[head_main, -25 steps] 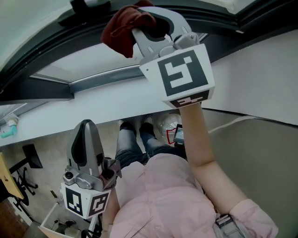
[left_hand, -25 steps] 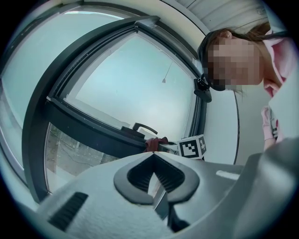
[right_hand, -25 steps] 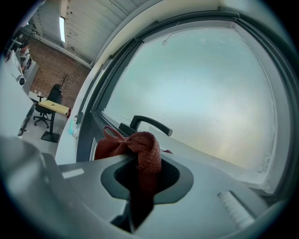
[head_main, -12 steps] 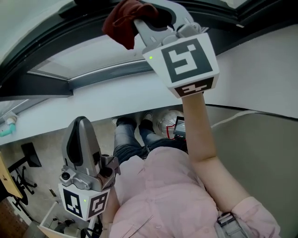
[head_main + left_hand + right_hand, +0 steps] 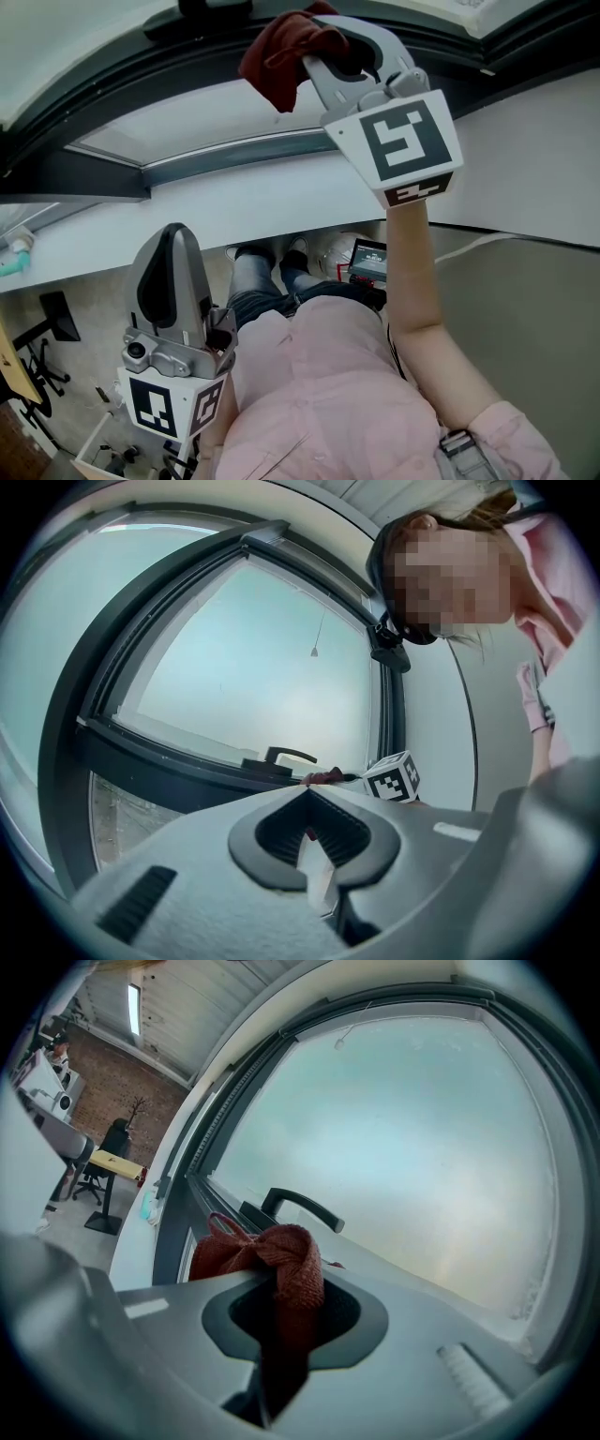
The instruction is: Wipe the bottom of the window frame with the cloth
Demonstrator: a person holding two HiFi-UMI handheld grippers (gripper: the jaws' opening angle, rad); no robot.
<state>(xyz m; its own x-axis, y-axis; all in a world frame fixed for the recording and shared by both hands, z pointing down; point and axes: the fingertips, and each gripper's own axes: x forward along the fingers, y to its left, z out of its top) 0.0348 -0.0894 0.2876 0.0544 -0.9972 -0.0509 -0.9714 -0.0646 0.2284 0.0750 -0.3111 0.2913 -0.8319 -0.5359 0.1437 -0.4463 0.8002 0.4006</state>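
Observation:
A dark red cloth [image 5: 281, 52] is bunched between the jaws of my right gripper [image 5: 323, 49], which is shut on it. The cloth sits against the dark window frame [image 5: 84, 173], just right of the black window handle [image 5: 214, 7]. In the right gripper view the cloth [image 5: 277, 1265] hangs over the jaws, with the handle [image 5: 302, 1209] just beyond it. My left gripper [image 5: 173, 239] is held low by the person's waist, away from the window, shut and with nothing in it. From the left gripper view [image 5: 314, 841] the cloth [image 5: 323, 778] shows small beside the right gripper's marker cube [image 5: 394, 777].
A white sill [image 5: 187, 211] runs below the frame, with a teal object [image 5: 14, 261] at its left end. Under it are the person's legs, a small red and black device [image 5: 366, 262] on the floor, and a black chair [image 5: 61, 314] at left. A grey wall panel [image 5: 525, 309] is at right.
My right gripper has moved right along the frame with the cloth in it. The left gripper has stayed about where it was.

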